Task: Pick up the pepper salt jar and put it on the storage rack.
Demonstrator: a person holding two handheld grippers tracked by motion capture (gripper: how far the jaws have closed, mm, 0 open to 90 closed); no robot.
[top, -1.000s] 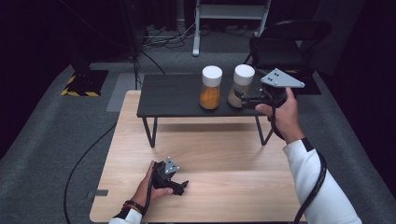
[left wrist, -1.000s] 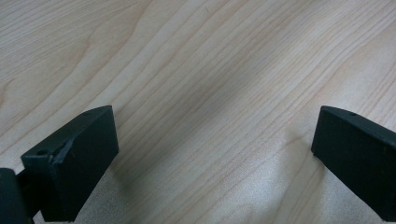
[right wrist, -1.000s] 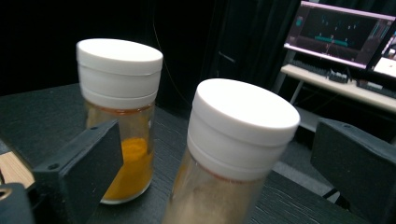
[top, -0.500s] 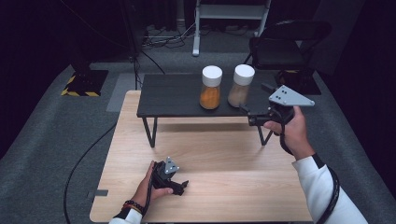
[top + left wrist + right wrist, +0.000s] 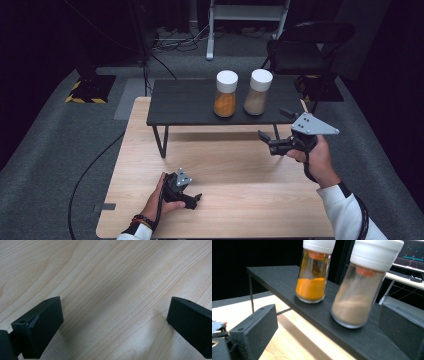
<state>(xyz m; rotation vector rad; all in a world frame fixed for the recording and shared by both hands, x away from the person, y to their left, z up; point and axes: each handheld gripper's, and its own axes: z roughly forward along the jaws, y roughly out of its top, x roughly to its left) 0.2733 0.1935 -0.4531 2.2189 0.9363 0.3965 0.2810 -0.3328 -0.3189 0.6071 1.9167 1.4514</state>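
High view: your right gripper (image 5: 270,142) hangs in the air off the front right corner of the black shelf (image 5: 190,102), jaws spread and holding nothing. Nearest it is the jar of brown powder (image 5: 259,92), upright on the shelf with a white cap — up and to the left of the jaws, near them but not touching. Just beside that jar, on its left, stands the jar of orange powder (image 5: 225,94), also upright and white-capped. The shelf rests on thin legs at the far side of the wooden table (image 5: 235,210).

From the right gripper view, the brown jar (image 5: 359,290) sits ahead between the two parted jaws, nearer the right one (the orange jar (image 5: 314,275) lies further back, toward the left).

Your left gripper (image 5: 192,199) rests low on the table's near side, well apart from both jars — its jaws wide open over bare wood (image 5: 112,285).
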